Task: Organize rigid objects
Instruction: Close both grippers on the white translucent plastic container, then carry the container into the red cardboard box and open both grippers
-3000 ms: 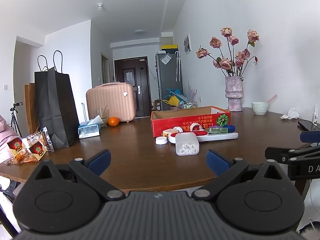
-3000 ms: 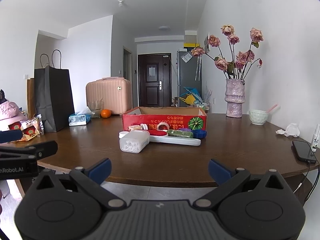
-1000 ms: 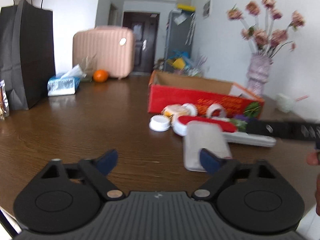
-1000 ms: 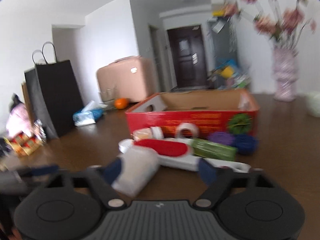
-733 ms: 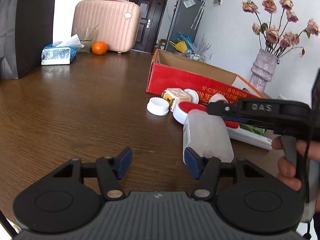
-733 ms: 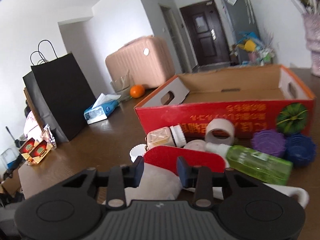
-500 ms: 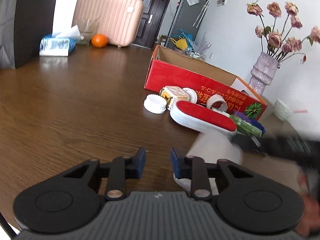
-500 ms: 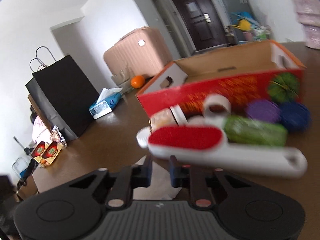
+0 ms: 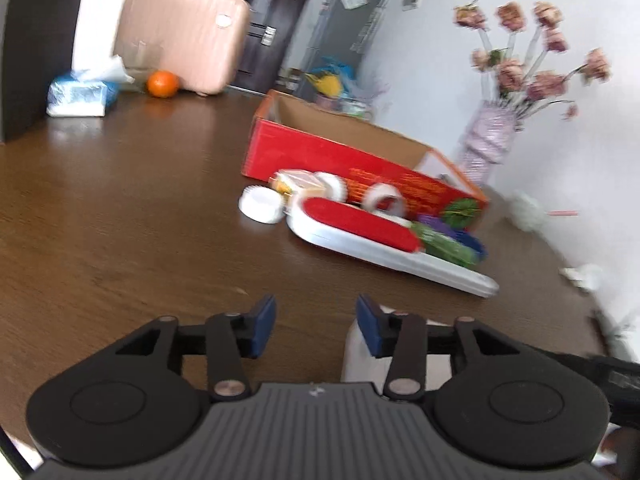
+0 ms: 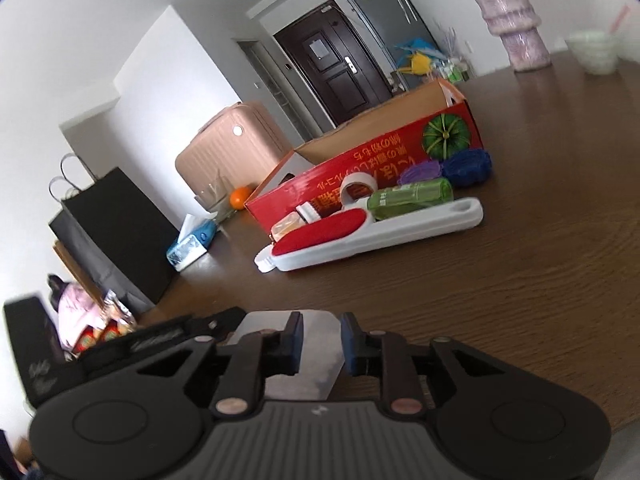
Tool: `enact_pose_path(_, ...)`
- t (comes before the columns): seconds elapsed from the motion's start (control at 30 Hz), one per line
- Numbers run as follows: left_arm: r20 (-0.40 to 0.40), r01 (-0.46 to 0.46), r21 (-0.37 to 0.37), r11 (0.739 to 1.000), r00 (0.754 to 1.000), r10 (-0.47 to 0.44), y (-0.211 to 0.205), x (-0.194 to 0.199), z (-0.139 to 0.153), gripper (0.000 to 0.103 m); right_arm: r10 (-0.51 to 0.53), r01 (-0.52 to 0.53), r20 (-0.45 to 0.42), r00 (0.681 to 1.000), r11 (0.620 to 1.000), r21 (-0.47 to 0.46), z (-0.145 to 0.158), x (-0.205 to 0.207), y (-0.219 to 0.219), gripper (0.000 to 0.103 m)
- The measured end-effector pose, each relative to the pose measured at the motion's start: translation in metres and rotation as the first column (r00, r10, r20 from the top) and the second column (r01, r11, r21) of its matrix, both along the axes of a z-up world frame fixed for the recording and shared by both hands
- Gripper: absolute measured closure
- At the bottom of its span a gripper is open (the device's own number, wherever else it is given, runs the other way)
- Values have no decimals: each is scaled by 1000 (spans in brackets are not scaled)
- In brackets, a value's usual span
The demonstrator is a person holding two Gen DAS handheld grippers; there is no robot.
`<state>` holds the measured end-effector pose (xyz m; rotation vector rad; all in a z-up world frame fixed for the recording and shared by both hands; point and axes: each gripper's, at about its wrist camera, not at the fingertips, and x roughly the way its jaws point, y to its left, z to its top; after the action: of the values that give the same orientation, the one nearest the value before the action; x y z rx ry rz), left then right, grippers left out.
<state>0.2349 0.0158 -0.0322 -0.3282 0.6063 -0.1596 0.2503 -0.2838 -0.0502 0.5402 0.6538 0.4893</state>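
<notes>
In the left wrist view, the left gripper (image 9: 316, 322) is seen low at six o'clock over the bare table (image 9: 120, 232), its jaws opening with nothing between them; a pale plastic case (image 9: 360, 354) lies just outside the right-hand finger, at about five o'clock, so it is not grasped by this gripper. Toward one o'clock a cluster of loose items is laid against the near wall of the red box (image 9: 348, 160): a white cap (image 9: 261, 205), a small jar (image 9: 300, 185), a tape roll (image 9: 385, 199), a lint brush (image 9: 380, 240) and a green bottle (image 9: 446, 245). The box stands open-topped, probably as the place into which these are to be sorted. At eleven o'clock an orange (image 9: 162, 84), a tissue pack (image 9: 78, 96) and a pink suitcase (image 9: 182, 38) are kept well apart from the work. In the right wrist view, the right gripper (image 10: 320, 346) is seen at six o'clock with the pale case (image 10: 316, 344) between its fingers; the jaws are opening, and whether the pads still press on it cannot be told. The case appears to have been drawn toward the table edge, away from the cluster at one o'clock, where the brush (image 10: 372, 232), bottle (image 10: 412, 198) and two scrubbers (image 10: 466, 166) lie beside the box (image 10: 360, 176). Part of the other gripper is seen at eight o'clock, just beside the case.
</notes>
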Motion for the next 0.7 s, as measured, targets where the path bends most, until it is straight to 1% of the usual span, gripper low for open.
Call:
enact_pose_path(0.03,-6,32,-36,999,999,-33,2,-3,0,52,6,-5,-19,1000,999,31,-3,1,-1,82)
enact_pose_path(0.07,-19,66,-74,995,998,-67,3,-6,-1,52,3,-2,-25,1000,998,57,-7,1,-1,82)
enact_pose_path(0.1,-36,88,-106,991,995,-92,2,-7,-3,52,2,1,-35,999,997,81,-10,2,0,79)
enact_pose_path(0.13,-42,99,-125,987,994,-105,2,-8,-5,52,0,5,-49,999,995,98,-13,3,0,74)
enact_pose_path(0.17,-45,102,-139,985,993,-110,1,-8,-6,52,-7,14,-61,998,994,111,-15,4,0,71)
enact_pose_path(0.2,-48,114,-148,982,991,-122,0,-7,-5,53,-14,22,-68,998,993,112,-16,4,1,69)
enact_pose_path(0.23,-48,136,-158,978,988,-145,-1,-7,-5,56,-19,26,-72,997,994,107,-16,3,1,66)
enact_pose_path(0.3,-56,169,-171,971,982,-181,-5,-5,-4,56,-27,35,-83,996,994,100,-15,1,1,64)
enact_pose_path(0.37,-58,201,-157,967,976,-212,-11,-6,-4,57,-34,43,-86,996,993,106,-16,-1,-1,64)
enact_pose_path(0.43,-62,234,-165,958,967,-247,-16,-8,-6,58,-33,45,-103,994,993,111,-18,-2,-2,62)
enact_pose_path(0.5,-62,233,-158,960,968,-245,-17,-8,-7,57,-36,51,-114,993,990,131,-21,-2,-3,60)
enact_pose_path(0.53,-63,225,-168,960,969,-238,-14,-8,-9,57,-36,52,-117,993,989,135,-22,-2,-4,60)
enact_pose_path(0.6,-83,189,-214,958,974,-211,-5,-3,-12,56,-37,52,-119,992,990,131,-21,-1,-3,59)
enact_pose_path(0.7,-117,146,-253,956,977,-180,2,5,-15,47,-36,52,-128,991,991,122,-22,2,-3,51)
